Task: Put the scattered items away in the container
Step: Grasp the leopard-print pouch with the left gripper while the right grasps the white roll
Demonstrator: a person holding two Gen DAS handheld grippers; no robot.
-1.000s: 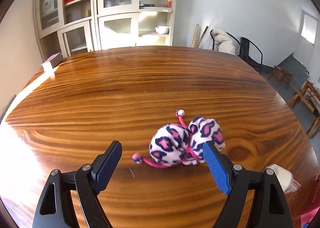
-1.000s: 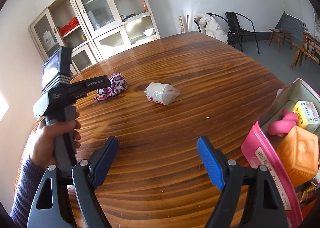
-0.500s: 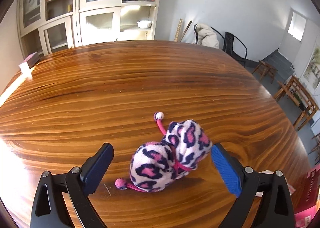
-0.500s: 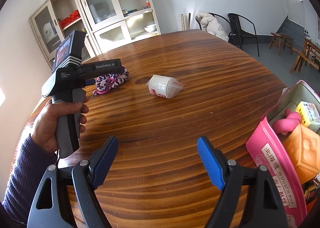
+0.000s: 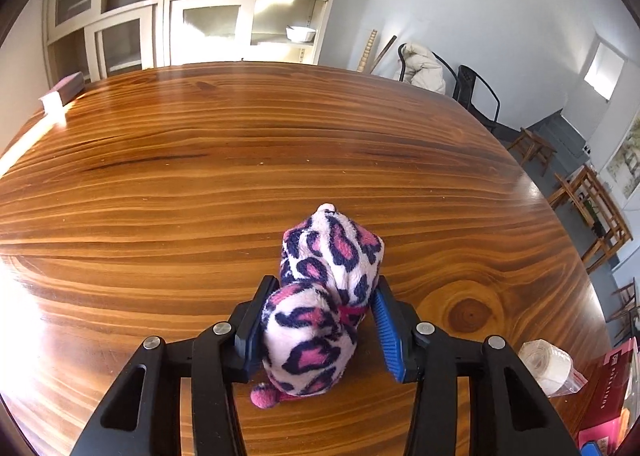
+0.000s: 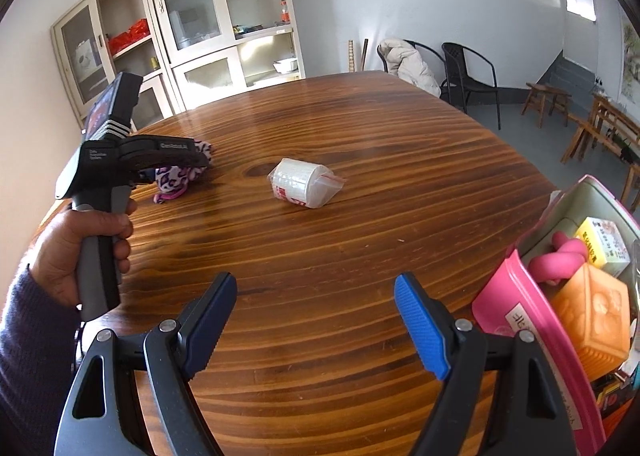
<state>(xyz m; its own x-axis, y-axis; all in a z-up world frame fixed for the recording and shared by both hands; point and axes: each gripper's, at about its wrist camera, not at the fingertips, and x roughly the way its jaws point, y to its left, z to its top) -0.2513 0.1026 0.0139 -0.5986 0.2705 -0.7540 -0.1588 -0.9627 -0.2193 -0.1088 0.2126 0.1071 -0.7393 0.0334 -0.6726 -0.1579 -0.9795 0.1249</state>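
Here, left gripper (image 5: 320,326): its blue-padded fingers (image 5: 387,330) are pressing in on both sides of the plush toy, gripping it at its waist.
Plush toy: the pink, white and navy leopard-print soft toy (image 5: 320,300) is sitting between the pads, its rounded front end poking out beyond the fingertips and a pink pom-pom on a cord (image 5: 263,395) hanging at its near end — whether it is resting on the wood or lifted just clear of it is not possible to tell.
Same toy, right wrist view: it is showing as a patch of spotted fabric (image 6: 176,176) under the black body of the left gripper (image 6: 160,154), which the person's left hand (image 6: 86,244) is gripping by the handle.
Right gripper (image 6: 316,320): it is hovering over the wooden table (image 6: 360,216) with its fingers spread wide apart and nothing between them.
Bagged roll: a white cylindrical roll in a clear zip bag (image 6: 302,183) is lying on its side near the middle of the table, well apart from both grippers.
Container: the pink-rimmed storage box (image 6: 560,336) is sitting at the right edge — already holding an orange textured block (image 6: 596,312), a pink twisted soft piece (image 6: 564,260) and a small yellow-and-white carton (image 6: 602,242).
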